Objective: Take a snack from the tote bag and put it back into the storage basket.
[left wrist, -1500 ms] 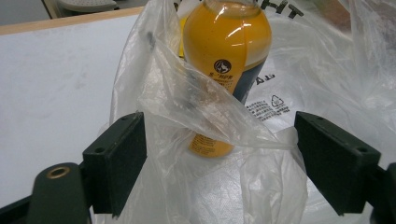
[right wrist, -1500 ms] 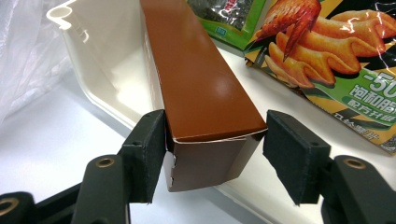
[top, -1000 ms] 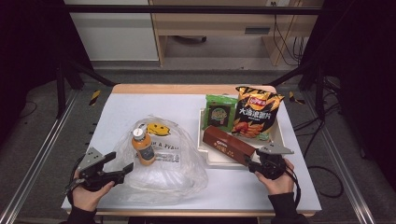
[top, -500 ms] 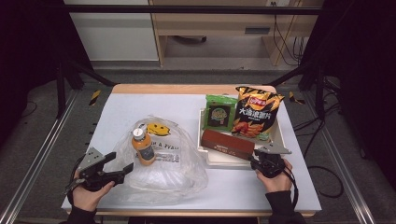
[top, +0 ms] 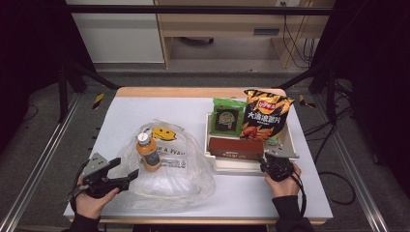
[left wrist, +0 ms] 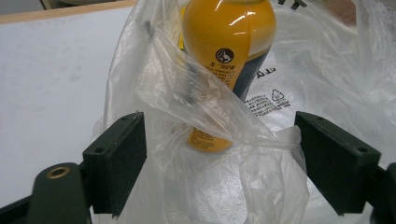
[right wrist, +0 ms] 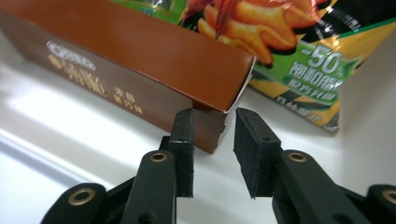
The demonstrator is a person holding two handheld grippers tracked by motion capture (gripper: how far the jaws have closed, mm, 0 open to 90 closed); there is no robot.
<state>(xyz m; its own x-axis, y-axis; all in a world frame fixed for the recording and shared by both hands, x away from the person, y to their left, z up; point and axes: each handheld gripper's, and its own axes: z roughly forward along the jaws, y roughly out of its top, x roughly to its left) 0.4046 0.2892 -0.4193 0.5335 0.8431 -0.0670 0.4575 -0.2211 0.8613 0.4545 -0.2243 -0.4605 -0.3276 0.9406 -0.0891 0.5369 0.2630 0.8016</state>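
The long brown cardboard box [right wrist: 135, 70], lying in the white tray [top: 290, 140] at the high view's lower right, looks light, stiff but crushable, so the right claw [right wrist: 212, 149], just narrowing around its near corner, is best squeezed gently across that end.

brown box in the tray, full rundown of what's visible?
The brown box is a long, narrow carton, apparently glossy cardboard, with pale print on its side. It lies flat along the near edge of the white tray, with the chip bag just behind it. Its end flap looks slightly ajar at the corner. The right gripper straddles that end corner; its jaws have just been closing, one pad on the box's side, the other a little off.
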